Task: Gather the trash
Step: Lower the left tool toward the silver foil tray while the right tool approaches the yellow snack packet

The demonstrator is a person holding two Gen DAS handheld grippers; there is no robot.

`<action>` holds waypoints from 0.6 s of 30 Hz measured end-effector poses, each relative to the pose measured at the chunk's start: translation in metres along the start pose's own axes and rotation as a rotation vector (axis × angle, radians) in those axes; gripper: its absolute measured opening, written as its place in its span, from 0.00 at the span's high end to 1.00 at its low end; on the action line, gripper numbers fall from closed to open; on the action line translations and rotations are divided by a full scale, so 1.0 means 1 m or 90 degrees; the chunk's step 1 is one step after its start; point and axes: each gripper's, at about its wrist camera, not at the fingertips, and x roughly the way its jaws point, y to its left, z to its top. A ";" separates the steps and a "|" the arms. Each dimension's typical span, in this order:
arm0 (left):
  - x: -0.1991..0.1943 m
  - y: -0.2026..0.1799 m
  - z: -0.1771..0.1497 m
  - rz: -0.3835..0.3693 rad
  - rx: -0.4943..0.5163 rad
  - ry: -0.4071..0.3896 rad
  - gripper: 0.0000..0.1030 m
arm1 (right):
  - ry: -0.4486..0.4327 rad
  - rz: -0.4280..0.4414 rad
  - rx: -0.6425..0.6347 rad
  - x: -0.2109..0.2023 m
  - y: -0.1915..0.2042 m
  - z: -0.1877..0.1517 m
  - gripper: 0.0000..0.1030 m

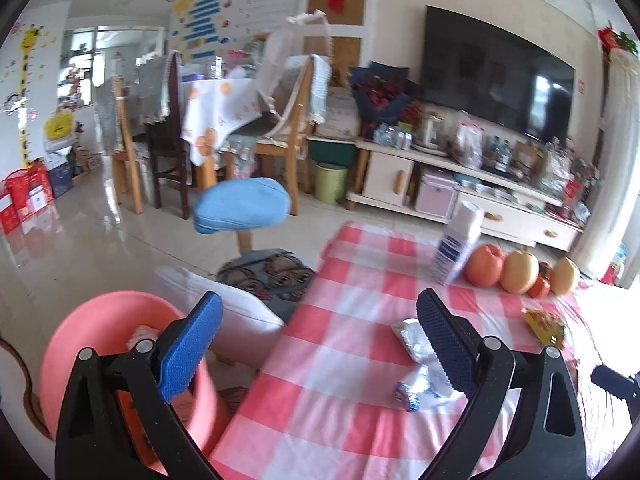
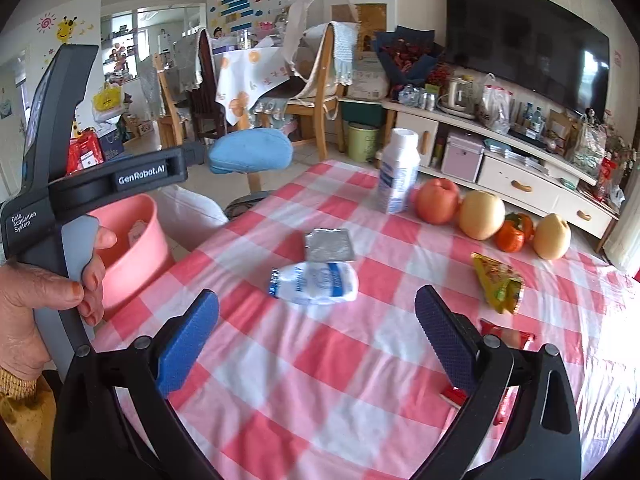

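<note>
My left gripper [image 1: 320, 340] is open and empty, straddling the table's left edge, its left finger over the pink bin [image 1: 92, 344]. Some trash lies inside the bin. A silver wrapper [image 1: 410, 334] and a crumpled white-and-blue wrapper [image 1: 420, 390] lie by its right finger. My right gripper [image 2: 316, 316] is open and empty above the checked cloth, just short of the white-and-blue wrapper [image 2: 316, 284] and the silver wrapper [image 2: 330, 244]. A yellow snack packet [image 2: 500, 284] lies to the right. A red wrapper [image 2: 508, 338] is partly hidden behind the right finger.
A white-and-blue carton [image 2: 398, 176] stands at the far side of the red-checked table [image 2: 280, 380], beside a row of fruit [image 2: 480, 210]. A hand [image 2: 24, 304] holds the left gripper's handle near the pink bin [image 2: 132, 256]. A blue stool [image 1: 244, 204] stands beyond the table.
</note>
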 end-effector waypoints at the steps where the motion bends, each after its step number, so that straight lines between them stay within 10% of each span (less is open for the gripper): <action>1: 0.001 -0.005 -0.001 -0.004 0.003 0.000 0.06 | -0.001 -0.005 0.002 -0.001 -0.004 -0.001 0.04; 18: 0.013 -0.074 -0.016 -0.037 0.078 0.011 0.06 | -0.026 -0.048 0.035 -0.012 -0.058 -0.021 0.04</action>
